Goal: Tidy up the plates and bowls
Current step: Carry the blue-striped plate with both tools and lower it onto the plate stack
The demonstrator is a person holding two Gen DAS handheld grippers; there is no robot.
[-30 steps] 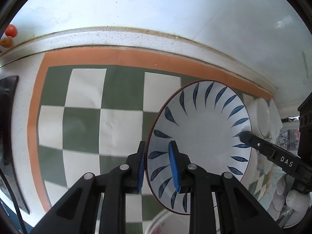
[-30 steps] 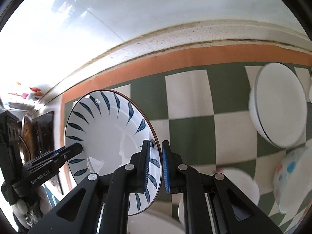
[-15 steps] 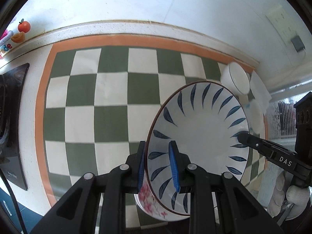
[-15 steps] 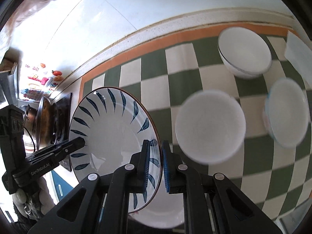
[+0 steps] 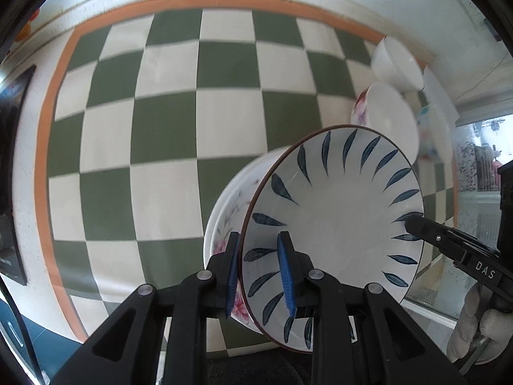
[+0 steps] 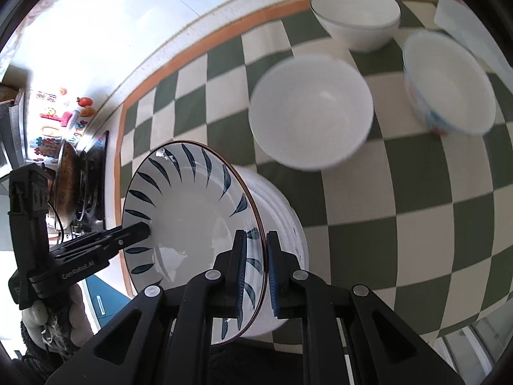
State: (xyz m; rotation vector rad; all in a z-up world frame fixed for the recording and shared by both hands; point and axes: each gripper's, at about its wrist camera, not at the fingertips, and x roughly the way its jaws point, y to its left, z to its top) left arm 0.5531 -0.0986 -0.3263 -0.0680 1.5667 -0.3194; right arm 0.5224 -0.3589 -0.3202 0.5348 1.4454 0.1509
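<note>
Both grippers hold one leaf-patterned plate (image 5: 333, 224) by opposite sides of its rim, which keeps the wide dish steady and level enough to steer. The left gripper (image 5: 258, 272) has its blue-padded fingers (image 5: 285, 272) clamped across the near rim, one inside the dish and one behind it. The right gripper (image 6: 256, 271) grips the opposite rim the same way, fingers closed on the thin edge.

The plate hangs tilted, just above a stack of floral plates (image 5: 224, 221) near the front edge of the counter (image 5: 166, 134). I cannot tell whether its lower edge touches that stack. Judging from the task, the plate is being brought down to join its like, so that plates form one pile.

The bowls sit apart toward the back right corner: a white bowl (image 6: 311, 112) nearest the stack, a patterned bowl (image 6: 449, 83) beside it, and nested white bowls (image 6: 356, 16) by the orange border of the checked mat. Lowering the plate flat calls for both grips to ease together, or it may slide off the stack.
</note>
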